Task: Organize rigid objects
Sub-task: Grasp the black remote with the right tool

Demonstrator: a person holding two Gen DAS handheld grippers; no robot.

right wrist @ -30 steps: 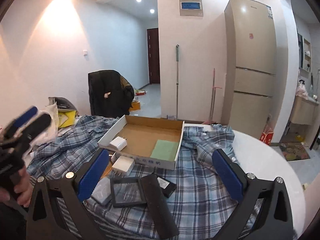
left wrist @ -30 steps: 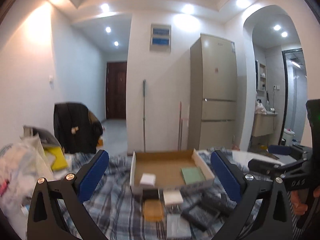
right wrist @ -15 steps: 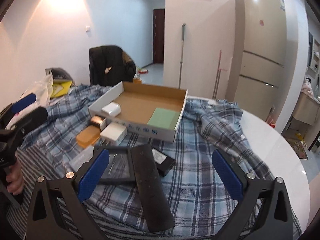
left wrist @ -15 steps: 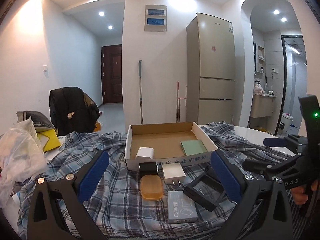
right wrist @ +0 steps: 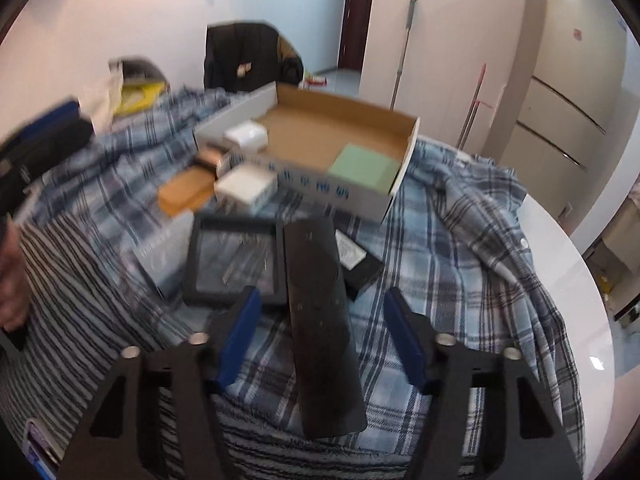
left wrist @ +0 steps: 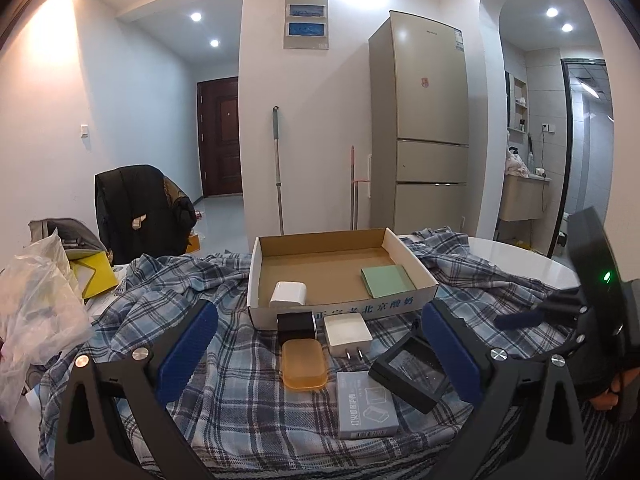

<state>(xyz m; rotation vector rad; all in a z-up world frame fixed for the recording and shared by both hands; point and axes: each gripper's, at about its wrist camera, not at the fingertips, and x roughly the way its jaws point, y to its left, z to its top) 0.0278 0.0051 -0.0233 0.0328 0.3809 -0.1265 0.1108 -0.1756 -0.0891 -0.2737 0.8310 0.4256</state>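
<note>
A cardboard tray [left wrist: 256,280] on the plaid cloth holds a white charger [left wrist: 288,294] and a green pad [left wrist: 386,280]. In front of it lie a black cube [left wrist: 296,324], a white plug adapter [left wrist: 347,330], an orange block [left wrist: 304,364], a grey box [left wrist: 366,406] and a black frame case [left wrist: 408,372]. My left gripper [left wrist: 318,350] hovers open over these with nothing held. My right gripper [right wrist: 322,294] points down over a long black remote [right wrist: 320,320]. Its jaws are closing with the remote between them, and the pads [right wrist: 240,336] are still apart from it.
The plaid cloth [right wrist: 460,240] covers a round white table [right wrist: 568,280]. A small black labelled box [right wrist: 354,256] lies beside the remote. A plastic bag [left wrist: 36,312] and a yellow item [left wrist: 94,276] sit at the left. A striped sleeve [right wrist: 72,300] is near the frame case.
The right gripper has dropped and tipped down over the black remote, and its jaws have narrowed around it. The left gripper has sunk a little, so the objects show more fully.
</note>
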